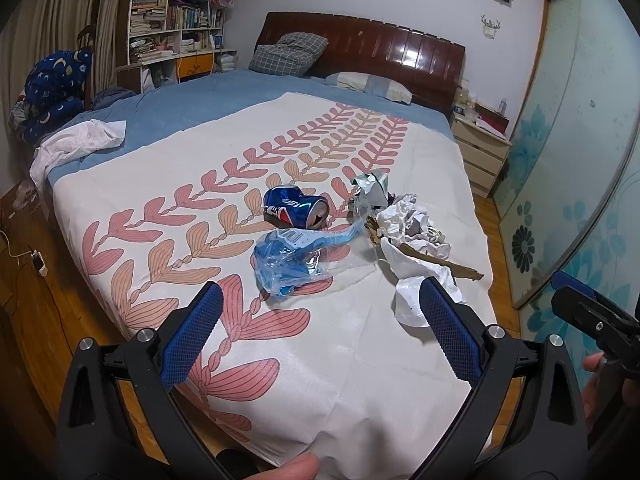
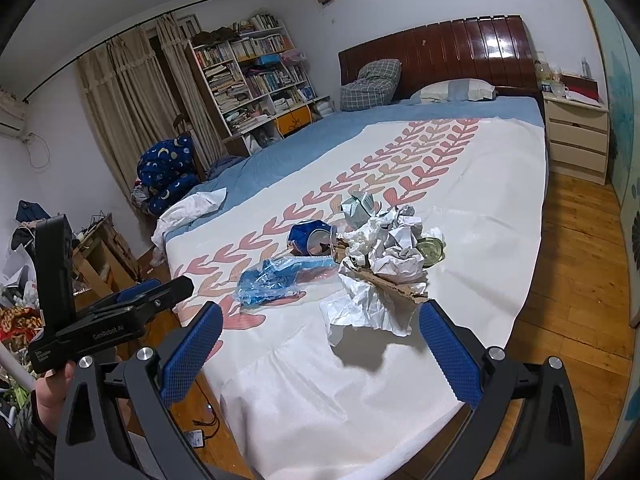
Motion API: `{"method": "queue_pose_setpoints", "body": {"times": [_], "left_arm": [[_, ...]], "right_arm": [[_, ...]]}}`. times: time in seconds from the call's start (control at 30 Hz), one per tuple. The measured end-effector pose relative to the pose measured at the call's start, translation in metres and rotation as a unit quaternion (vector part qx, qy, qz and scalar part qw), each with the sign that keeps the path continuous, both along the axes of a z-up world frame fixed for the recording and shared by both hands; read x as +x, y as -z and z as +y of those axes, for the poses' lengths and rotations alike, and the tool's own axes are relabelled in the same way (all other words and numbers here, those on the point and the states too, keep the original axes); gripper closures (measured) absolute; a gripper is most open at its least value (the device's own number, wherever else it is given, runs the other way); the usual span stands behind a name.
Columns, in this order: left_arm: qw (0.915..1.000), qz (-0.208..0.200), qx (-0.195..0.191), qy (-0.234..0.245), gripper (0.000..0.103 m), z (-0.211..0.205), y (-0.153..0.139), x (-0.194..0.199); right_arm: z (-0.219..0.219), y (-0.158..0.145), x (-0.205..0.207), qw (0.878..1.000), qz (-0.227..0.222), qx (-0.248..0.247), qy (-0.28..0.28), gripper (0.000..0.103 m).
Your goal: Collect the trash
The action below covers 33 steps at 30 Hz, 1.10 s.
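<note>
A pile of trash lies on the bed's white leaf-patterned cover (image 1: 360,360). It holds a crushed blue Pepsi can (image 1: 295,206) (image 2: 312,237), a crumpled blue plastic bag (image 1: 288,262) (image 2: 276,280), a silvery wrapper (image 1: 368,192) (image 2: 358,206), crumpled white paper (image 1: 412,224) (image 2: 396,248), a strip of brown cardboard (image 1: 444,263) (image 2: 394,286) and a white bag (image 1: 412,304) (image 2: 360,308). My left gripper (image 1: 320,312) is open and empty, held above the bed's near end, short of the pile. My right gripper (image 2: 320,328) is open and empty, just short of the white bag.
A wooden headboard (image 1: 380,52), pillows and a blue sheet (image 1: 208,104) are at the far end. A nightstand (image 1: 480,152) stands to the right, near a sliding wardrobe door (image 1: 568,160). A bookshelf (image 1: 176,12) and curtains are to the left. Wooden floor (image 2: 572,280) surrounds the bed.
</note>
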<state>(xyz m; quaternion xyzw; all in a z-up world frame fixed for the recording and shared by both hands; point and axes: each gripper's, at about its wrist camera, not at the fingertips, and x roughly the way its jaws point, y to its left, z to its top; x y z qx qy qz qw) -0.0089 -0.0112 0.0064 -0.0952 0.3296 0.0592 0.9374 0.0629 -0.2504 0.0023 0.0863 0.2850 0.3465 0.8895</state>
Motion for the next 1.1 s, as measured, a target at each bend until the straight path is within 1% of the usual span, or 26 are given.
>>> {"method": "queue_pose_setpoints", "body": {"times": [0.23, 1.0, 1.1], "left_arm": [[1.0, -0.002, 0.0, -0.001, 0.006, 0.0008, -0.0007, -0.0015], [1.0, -0.005, 0.001, -0.005, 0.006, 0.0027, -0.0031, -0.0038], [1.0, 0.0, -0.003, -0.007, 0.006, 0.0046, -0.0014, -0.0047]], "right_arm": [[0.0019, 0.0016, 0.0027, 1.0, 0.006, -0.003, -0.001, 0.006], [0.0005, 0.0019, -0.0024, 1.0, -0.005, -0.022, 0.009, 0.006], [-0.0005, 0.0021, -0.0028, 1.0, -0.005, -0.025, 0.011, 0.006]]}}
